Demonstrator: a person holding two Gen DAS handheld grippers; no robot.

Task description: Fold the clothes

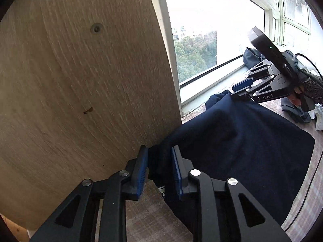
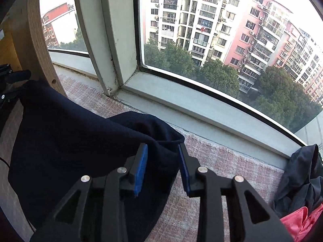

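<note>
A dark navy garment (image 1: 242, 141) lies spread on a pinkish woven mat beside the window. In the left wrist view my left gripper (image 1: 159, 161) stands open, a bunched corner of the cloth loose between its blue pads (image 1: 141, 167). Farther along the same edge, a hand holds my right gripper (image 1: 237, 90) at the garment's far corner. The right wrist view shows that gripper (image 2: 162, 161) open too. A fold of the navy garment (image 2: 70, 141) sits between its pads (image 2: 141, 161) without being pinched.
A large wooden panel (image 1: 80, 80) stands close on the left. The window sill (image 2: 191, 109) runs along the mat's far edge. A pile of dark and pink clothes (image 2: 298, 201) lies at the right. A thin cable (image 1: 310, 181) crosses the mat.
</note>
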